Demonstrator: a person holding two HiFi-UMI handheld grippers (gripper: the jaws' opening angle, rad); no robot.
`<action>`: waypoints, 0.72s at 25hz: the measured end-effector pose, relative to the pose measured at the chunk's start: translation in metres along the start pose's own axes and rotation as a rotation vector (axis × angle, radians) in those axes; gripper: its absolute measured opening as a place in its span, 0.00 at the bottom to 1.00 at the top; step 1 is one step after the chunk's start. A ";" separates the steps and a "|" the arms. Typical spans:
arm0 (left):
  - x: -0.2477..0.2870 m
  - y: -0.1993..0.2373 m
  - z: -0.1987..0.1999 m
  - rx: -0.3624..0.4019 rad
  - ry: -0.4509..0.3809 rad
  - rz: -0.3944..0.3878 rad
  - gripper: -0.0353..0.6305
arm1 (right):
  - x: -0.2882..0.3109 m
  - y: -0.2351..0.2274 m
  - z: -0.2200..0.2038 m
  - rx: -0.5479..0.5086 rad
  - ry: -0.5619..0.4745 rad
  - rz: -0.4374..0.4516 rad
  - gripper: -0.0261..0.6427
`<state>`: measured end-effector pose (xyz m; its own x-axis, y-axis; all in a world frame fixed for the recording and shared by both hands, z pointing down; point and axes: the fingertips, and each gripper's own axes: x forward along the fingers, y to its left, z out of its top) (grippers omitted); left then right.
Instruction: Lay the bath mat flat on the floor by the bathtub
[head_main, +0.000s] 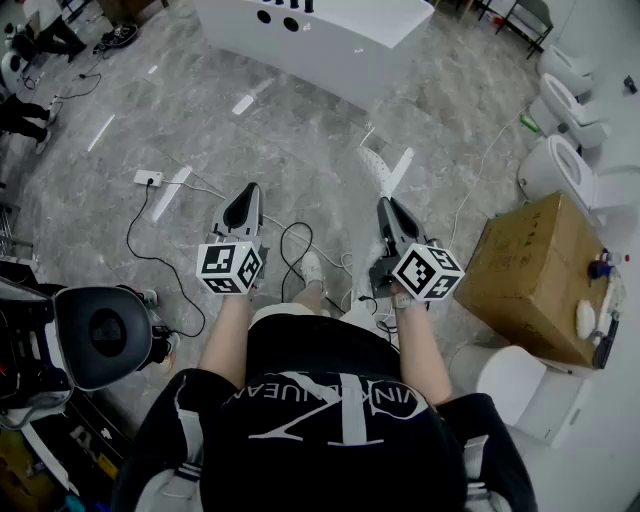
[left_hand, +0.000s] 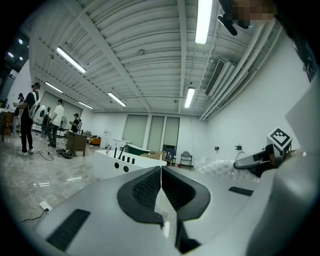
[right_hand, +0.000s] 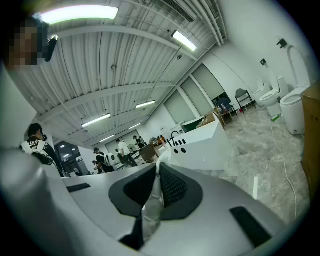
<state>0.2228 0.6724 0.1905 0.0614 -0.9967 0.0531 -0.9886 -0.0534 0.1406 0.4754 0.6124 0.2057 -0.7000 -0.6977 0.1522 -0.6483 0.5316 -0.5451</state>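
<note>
- While held about level, pinched tight at the right gripper (right_hand: 157, 166) on a thin edge of the mat (right_hand: 152, 210).
- At the left gripper (left_hand: 161, 169), clenched too, with nothing plainly caught.
- Hangs off the floor (head_main: 200, 110), ahead of the right jaws, short of the tub (head_main: 330, 45).
- Likely light, limp, bubbly plastic; apt to sag and fold.
- Best taken at a second corner, well apart, to spread flat.

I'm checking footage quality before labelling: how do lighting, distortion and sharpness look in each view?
Head view: even, soft light, pale lamp reflections on the floor, edges bowed by the wide lens. Left gripper view: strong fisheye with a black rim, and the ceiling light glares white. Right gripper view: same fisheye, scene tilted, and the ceiling lamp is blown out.
</note>
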 end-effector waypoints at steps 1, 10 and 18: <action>0.003 0.000 0.001 0.001 -0.001 -0.001 0.09 | 0.003 0.000 0.002 0.001 -0.002 0.000 0.09; 0.020 0.007 0.009 -0.005 -0.004 0.027 0.09 | 0.028 -0.013 0.019 0.002 0.002 -0.001 0.09; 0.068 0.056 -0.003 -0.032 0.047 0.078 0.09 | 0.085 -0.030 0.026 0.104 0.007 0.015 0.09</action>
<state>0.1715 0.6013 0.2052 -0.0089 -0.9938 0.1110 -0.9859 0.0273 0.1653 0.4436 0.5250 0.2140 -0.7121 -0.6861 0.1492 -0.6034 0.4894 -0.6296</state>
